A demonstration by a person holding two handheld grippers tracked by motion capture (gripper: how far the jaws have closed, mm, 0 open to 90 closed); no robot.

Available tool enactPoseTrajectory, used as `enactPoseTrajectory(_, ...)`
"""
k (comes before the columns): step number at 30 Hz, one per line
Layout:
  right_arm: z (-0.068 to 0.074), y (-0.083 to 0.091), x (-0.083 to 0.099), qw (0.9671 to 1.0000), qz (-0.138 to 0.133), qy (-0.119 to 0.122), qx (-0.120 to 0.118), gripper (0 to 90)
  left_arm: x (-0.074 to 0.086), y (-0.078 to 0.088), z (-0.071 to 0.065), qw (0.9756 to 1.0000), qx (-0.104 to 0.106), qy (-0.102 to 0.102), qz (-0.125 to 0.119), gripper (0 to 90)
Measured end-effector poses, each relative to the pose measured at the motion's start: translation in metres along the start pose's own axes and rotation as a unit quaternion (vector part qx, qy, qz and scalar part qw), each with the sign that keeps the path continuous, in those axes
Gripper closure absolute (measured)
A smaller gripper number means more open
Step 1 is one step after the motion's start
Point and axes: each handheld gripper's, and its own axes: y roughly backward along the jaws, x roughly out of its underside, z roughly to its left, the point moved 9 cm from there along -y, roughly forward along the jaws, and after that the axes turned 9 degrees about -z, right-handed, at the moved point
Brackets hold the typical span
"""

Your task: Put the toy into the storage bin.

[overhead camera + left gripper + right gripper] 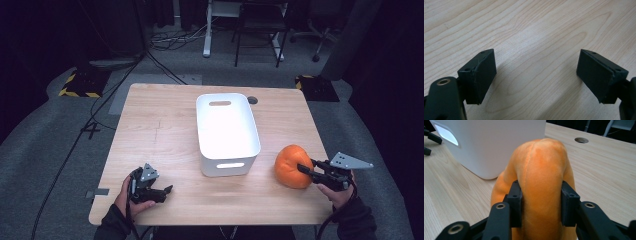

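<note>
Item: orange plush (292,166), clenched in your right claw (306,170); white bin (227,132) lies just to its left. Left claw (162,191) released, idle.

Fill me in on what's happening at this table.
A person sits at a wooden table with a claw in each hand. The right claw is pinching a soft orange plush toy, its pads pressed into the fabric on both sides; the toy sits on the table to the right of a white bin. The left claw rests open near the table's front left, with nothing but bare wood between its pads. The bin looks empty.
</note>
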Motion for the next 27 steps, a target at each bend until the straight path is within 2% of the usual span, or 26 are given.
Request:
enactPoseTrajectory(16, 0.004, -0.001, -0.007, 0.9997, -0.006, 0.022, 0.008, 64.3, 0.0, 0.0, -0.001, 1.0, -0.003, 0.005, -0.001, 16.6)
enactPoseTrajectory(27, 0.003, 0.002, -0.019, 0.9996, -0.018, 0.018, 0.011, 65.0, 0.0, 0.0, -0.001, 1.0, -0.003, 0.005, 0.0, 16.6)
